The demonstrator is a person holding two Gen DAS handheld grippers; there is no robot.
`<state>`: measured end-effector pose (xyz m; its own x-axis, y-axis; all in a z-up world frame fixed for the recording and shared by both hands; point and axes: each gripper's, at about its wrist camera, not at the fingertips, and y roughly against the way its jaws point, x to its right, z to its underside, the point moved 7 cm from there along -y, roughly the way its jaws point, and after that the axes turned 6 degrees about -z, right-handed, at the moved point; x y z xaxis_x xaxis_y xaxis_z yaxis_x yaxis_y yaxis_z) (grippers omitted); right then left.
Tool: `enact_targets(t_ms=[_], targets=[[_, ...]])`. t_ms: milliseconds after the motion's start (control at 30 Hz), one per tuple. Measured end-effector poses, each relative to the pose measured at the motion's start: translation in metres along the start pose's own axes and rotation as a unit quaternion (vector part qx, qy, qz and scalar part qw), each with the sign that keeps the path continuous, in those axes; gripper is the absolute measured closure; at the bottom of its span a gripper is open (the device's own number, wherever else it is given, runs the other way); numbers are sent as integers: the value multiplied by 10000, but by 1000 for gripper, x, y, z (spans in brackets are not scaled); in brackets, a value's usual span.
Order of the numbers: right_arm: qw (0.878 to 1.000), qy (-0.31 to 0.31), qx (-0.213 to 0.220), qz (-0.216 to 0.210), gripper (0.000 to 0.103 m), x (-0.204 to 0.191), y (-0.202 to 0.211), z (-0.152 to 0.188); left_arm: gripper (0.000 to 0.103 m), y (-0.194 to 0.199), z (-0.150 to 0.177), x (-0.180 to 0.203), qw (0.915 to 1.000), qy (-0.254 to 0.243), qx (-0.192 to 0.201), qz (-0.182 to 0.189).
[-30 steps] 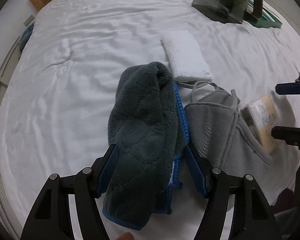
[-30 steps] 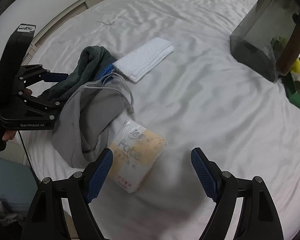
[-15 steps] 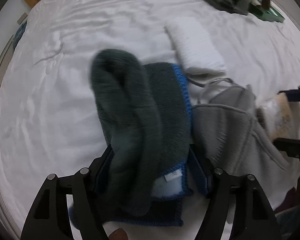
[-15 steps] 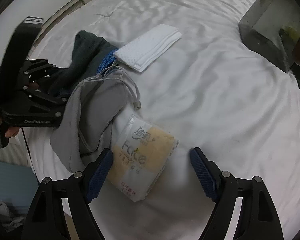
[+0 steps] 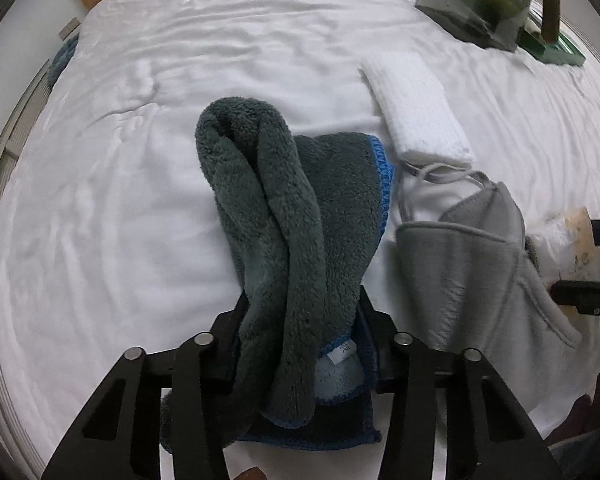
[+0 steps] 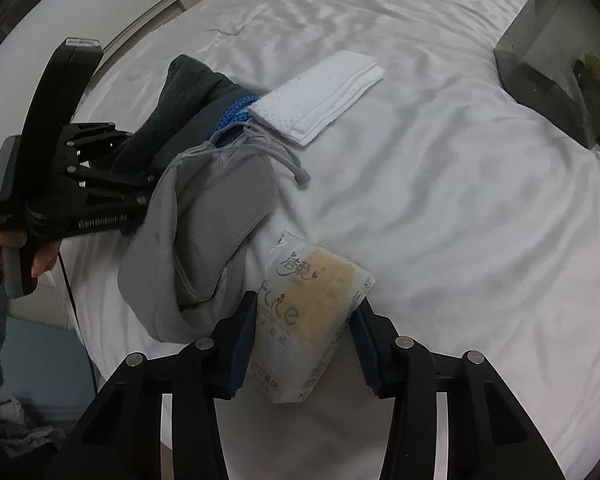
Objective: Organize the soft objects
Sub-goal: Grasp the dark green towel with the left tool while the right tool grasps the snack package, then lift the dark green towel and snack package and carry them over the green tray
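Soft objects are found gathered in a loose cluster on a white bedsheet (image 5: 120, 200), and the grasping step is judged to be in hand on both sides.

Left gripper (image 5: 300, 344): the jaws are closing, and a dark grey fleece towel with blue edging (image 5: 268, 216) is bunched between them, its pile pressed in on both sides. From the fingers the towel runs out toward 12 o'clock, where a rolled fold is seen raised off the sheet.

Right gripper (image 6: 304, 344): the jaws are closing about a soft pack of tissues (image 6: 312, 312). The blue pad at 9 o'clock is seen against the wrapper; at 3 o'clock contact cannot be confirmed. The pack lies flat on the sheet.

Outward from the tools: in the left wrist view a grey drawstring pouch (image 5: 472, 272) lies at 3 o'clock of the towel, just beside it. A folded white cloth (image 5: 416, 116) lies at 1 o'clock, touching the pouch cords. A dark translucent bin (image 5: 480, 0) stands well apart at 1 o'clock, at the sheet's far edge.

Assessment: neither item is yet lifted clear. The next move calls for a completed squeeze on both items, then a lift and a carry, probably toward the bin. It is advised that the towel's trailing end be kept off the pouch cords.
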<state>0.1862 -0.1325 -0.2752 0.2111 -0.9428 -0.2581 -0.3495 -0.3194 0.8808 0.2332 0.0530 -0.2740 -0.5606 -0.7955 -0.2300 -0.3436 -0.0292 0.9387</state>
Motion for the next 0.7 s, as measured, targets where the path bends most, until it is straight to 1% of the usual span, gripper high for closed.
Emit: enact_targets(t_ms=[167,333,467,567,700], targets=[[10000,68,54,21,60,0,11,6,66,14,1,-7,9999,91,84,-64],[9997,179,130,54,64,1,23,8,66,34,-9,-6,9989,370,262,-101],[9995,236,185,79,65,0,33,8,66,52,-6,-5,9977,532,393,-175],[9993,265,262,50,66,-3,39,8,67,68,-3,-5,9967,597,504,-243],[9985,332,422,-56,68,-7,55,9,67,86,-7,-9,9951,669,648,-333]])
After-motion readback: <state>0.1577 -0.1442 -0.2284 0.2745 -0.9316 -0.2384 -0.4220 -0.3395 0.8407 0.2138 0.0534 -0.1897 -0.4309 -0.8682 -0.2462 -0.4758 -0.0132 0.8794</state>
